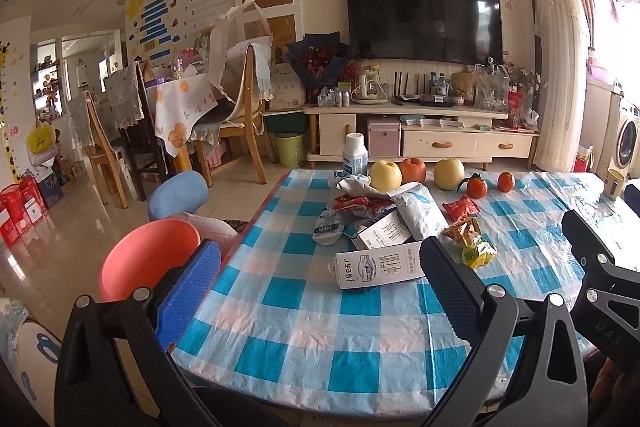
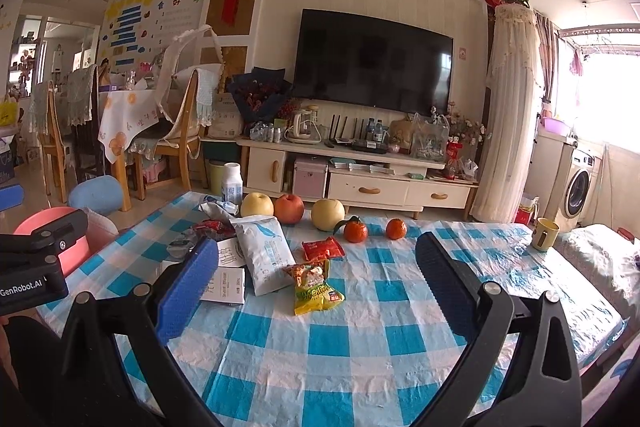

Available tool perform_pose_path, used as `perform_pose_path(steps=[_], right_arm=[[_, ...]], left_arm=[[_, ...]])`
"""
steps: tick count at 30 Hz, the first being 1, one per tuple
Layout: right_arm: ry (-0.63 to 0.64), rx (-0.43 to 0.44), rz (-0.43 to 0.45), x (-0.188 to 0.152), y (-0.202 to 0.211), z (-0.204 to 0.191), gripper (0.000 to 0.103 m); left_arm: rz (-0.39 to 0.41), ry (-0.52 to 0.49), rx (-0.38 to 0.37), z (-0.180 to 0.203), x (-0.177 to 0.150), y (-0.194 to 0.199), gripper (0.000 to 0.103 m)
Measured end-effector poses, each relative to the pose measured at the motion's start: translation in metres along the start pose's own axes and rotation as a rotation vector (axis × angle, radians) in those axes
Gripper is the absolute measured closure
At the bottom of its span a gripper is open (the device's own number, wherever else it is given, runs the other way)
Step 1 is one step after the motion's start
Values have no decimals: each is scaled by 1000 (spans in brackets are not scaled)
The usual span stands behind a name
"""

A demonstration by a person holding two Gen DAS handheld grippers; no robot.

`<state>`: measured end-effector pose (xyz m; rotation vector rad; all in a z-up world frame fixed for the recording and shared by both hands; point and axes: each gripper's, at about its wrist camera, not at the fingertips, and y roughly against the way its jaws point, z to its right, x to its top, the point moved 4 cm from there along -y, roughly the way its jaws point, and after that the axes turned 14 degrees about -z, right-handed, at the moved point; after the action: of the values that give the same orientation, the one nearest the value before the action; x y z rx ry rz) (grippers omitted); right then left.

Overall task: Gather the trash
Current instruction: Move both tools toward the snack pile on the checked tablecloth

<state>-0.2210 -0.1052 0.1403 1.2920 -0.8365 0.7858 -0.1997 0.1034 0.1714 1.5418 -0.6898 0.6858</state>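
Observation:
Trash lies in a heap on the blue checked table [image 1: 304,327]: a white milk carton [image 1: 376,265] on its side nearest me, a second carton [image 1: 384,233], a white pouch bag [image 1: 416,211], red wrappers [image 1: 352,205] and a yellow-green snack bag [image 1: 472,243]. My left gripper [image 1: 320,251] hovers open just short of the near carton, nothing between its fingers. In the right wrist view the right gripper [image 2: 318,247] is open above the table [image 2: 360,347], with the snack bag [image 2: 316,287], a red wrapper [image 2: 322,249] and the pouch bag [image 2: 264,255] ahead of it.
A pink bin [image 1: 148,259] stands on the floor off the table's left edge. Apples [image 1: 385,175], tangerines [image 1: 476,187] and a white bottle [image 1: 355,155] line the far edge. A mug [image 2: 544,233] sits far right. Chairs and a TV cabinet stand beyond.

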Motion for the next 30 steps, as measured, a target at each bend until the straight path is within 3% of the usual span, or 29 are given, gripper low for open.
perform_pose_path(steps=[12, 23, 30], right_arm=[[18, 12, 0, -3, -5, -2, 4], [-8, 94, -34, -8, -15, -3, 4], [-5, 167, -138, -14, -34, -9, 4]], left_arm=[[-11, -2, 1, 0, -1, -5, 4], [-22, 1, -2, 3, -1, -12, 4], [-8, -22, 5, 3, -10, -34, 4]])
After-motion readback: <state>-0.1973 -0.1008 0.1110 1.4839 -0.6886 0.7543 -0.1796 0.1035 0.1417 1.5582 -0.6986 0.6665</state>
